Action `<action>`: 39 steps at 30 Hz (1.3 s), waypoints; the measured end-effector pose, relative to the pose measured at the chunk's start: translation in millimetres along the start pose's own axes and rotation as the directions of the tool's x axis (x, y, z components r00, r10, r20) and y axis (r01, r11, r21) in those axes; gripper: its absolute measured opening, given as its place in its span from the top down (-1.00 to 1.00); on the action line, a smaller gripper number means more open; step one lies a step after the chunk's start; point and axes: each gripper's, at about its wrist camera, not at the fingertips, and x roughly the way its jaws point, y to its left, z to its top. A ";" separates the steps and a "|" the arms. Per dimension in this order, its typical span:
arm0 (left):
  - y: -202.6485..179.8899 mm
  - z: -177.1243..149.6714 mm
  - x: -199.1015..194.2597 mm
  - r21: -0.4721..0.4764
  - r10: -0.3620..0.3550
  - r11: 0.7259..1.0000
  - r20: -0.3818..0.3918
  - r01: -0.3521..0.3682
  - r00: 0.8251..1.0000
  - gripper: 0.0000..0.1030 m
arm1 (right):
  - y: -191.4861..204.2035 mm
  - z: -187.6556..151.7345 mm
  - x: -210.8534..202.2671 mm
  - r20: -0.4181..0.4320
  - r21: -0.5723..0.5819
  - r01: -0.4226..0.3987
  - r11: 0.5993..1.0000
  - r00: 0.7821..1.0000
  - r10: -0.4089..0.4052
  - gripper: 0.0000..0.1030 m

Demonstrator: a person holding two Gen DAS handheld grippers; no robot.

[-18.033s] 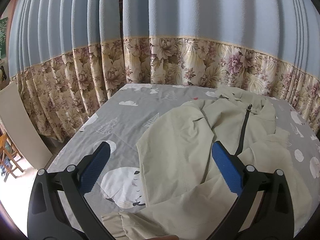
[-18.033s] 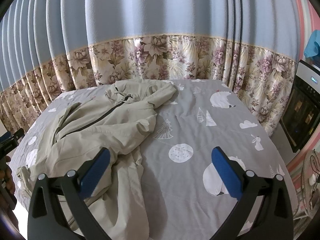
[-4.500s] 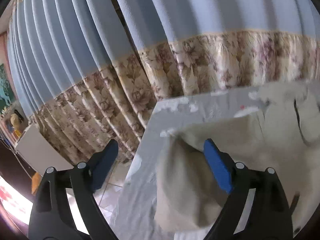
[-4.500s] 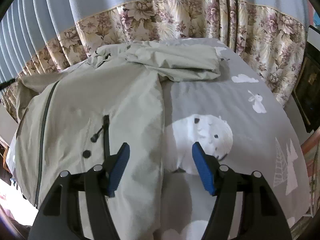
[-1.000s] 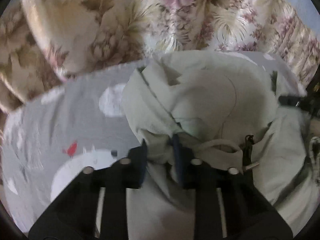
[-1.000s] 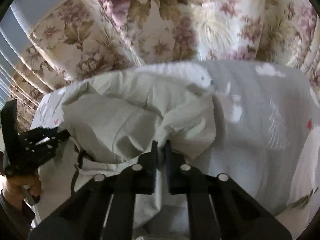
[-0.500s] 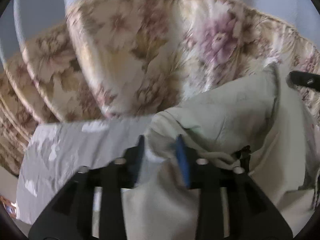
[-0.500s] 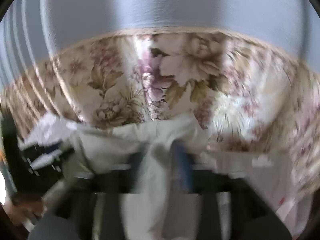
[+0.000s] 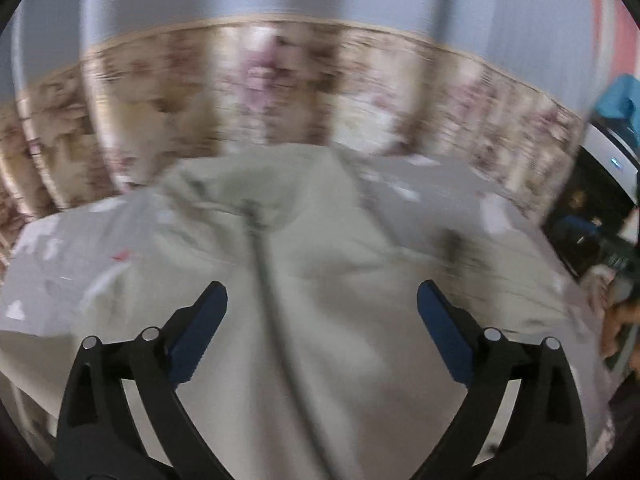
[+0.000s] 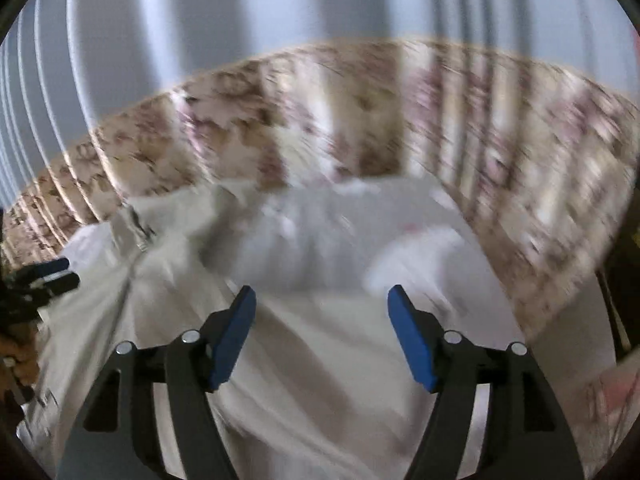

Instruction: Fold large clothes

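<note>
Opening wide above the pale beige zip-front jacket (image 9: 320,280), the left gripper (image 9: 322,336) holds nothing. Beneath and ahead of both grippers, the jacket lies on the grey printed bedsheet (image 9: 460,208). The right gripper (image 10: 322,332) is also opening, pads clear of the cloth.

Left wrist camera looks down at a slant past its black gripper with blue pads (image 9: 322,312), close over the pale beige zip-front jacket (image 9: 320,280) on the grey printed bed sheet (image 9: 440,200). Right wrist camera does likewise (image 10: 322,312), from further right. Both views are blurred; both share jacket (image 10: 320,360), sheet (image 10: 320,236) and blue curtain with floral border (image 9: 260,92) (image 10: 320,112).
</note>
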 end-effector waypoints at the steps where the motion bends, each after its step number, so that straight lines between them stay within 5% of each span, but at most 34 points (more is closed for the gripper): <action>1: -12.3 -1.5 3.0 0.007 -0.015 1.000 -0.008 0.015 1.000 -0.85 | -10.7 -12.9 -6.7 -0.005 0.013 0.012 1.000 1.000 -0.012 -0.34; 8: -91.1 -9.4 56.2 0.047 -0.044 0.998 -0.110 0.049 0.993 -0.83 | -50.4 -59.0 -36.4 -0.003 0.088 0.009 0.996 1.000 -0.009 -0.34; 10: -95.0 -11.1 73.9 0.005 -0.078 0.997 -0.158 0.080 0.984 -0.35 | -55.2 -63.6 -41.9 -0.002 0.096 0.001 0.995 1.000 -0.001 -0.34; 11: -95.0 -12.1 80.9 -0.019 -0.118 0.993 -0.184 0.116 0.976 0.19 | -57.0 -65.1 -44.4 0.000 0.092 0.000 0.996 1.000 -0.001 -0.35; 12: -96.5 -12.6 81.4 -0.020 -0.121 0.993 -0.183 0.119 0.976 0.48 | -57.9 -66.8 -47.2 0.003 0.089 0.000 0.996 1.000 0.000 -0.35; 14: -100.7 -11.8 74.0 0.002 -0.137 0.990 -0.144 0.139 0.980 0.84 | -59.0 -68.9 -51.0 0.007 0.088 0.002 0.996 1.000 -0.003 -0.37; 21: -64.8 19.6 -21.2 -0.038 -0.200 0.978 0.079 0.204 0.977 0.86 | -56.4 -77.5 -42.5 -0.020 0.092 -0.017 0.996 1.000 0.019 -0.39; 26: 8.4 10.9 -94.5 -0.080 -0.145 0.983 0.189 0.162 0.971 0.86 | -35.2 -85.8 -32.6 -0.053 0.088 -0.073 0.993 0.996 0.078 -0.41; 33: 106.6 -64.3 -121.5 -0.186 -0.030 0.981 0.138 0.056 0.990 0.85 | 34.3 -85.1 -20.4 -0.074 -0.022 -0.174 0.985 0.982 0.172 -0.41; 39: 172.4 -134.6 -109.2 -0.310 0.026 0.950 0.023 -0.018 0.999 0.84 | 53.6 -59.7 3.3 -0.086 -0.024 -0.176 0.984 0.981 0.173 -0.41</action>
